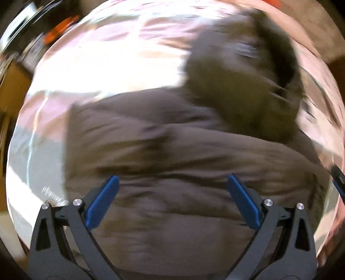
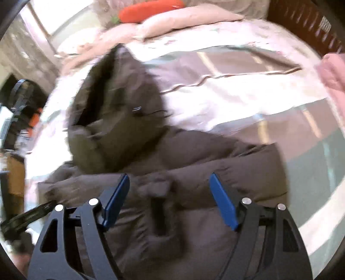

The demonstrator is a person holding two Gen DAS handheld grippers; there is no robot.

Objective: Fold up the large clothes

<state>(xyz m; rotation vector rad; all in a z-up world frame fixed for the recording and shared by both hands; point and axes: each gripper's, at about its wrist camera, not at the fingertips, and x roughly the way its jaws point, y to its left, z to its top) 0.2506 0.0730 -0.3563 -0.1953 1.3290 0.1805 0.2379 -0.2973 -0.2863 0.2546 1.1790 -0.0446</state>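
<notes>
lying spread on the bed [image 2: 248,103], the brown puffy jacket [image 1: 183,172] is hovered over by the left claw [image 1: 172,202] and right claw [image 2: 170,200] — both wide open, nothing held. slippery padding could spring back unfolded; the hood [image 2: 120,103] may bunch. pillows [image 2: 183,23] and an orange cushion [image 2: 151,10] are seen behind.

Both the left gripper [image 1: 172,200] and right gripper [image 2: 170,200] have black, cut-out triangular linkage arms at the lower frame corners, round silver screws at the pivots, and ribbed blue finger pads [image 1: 102,202].
</notes>
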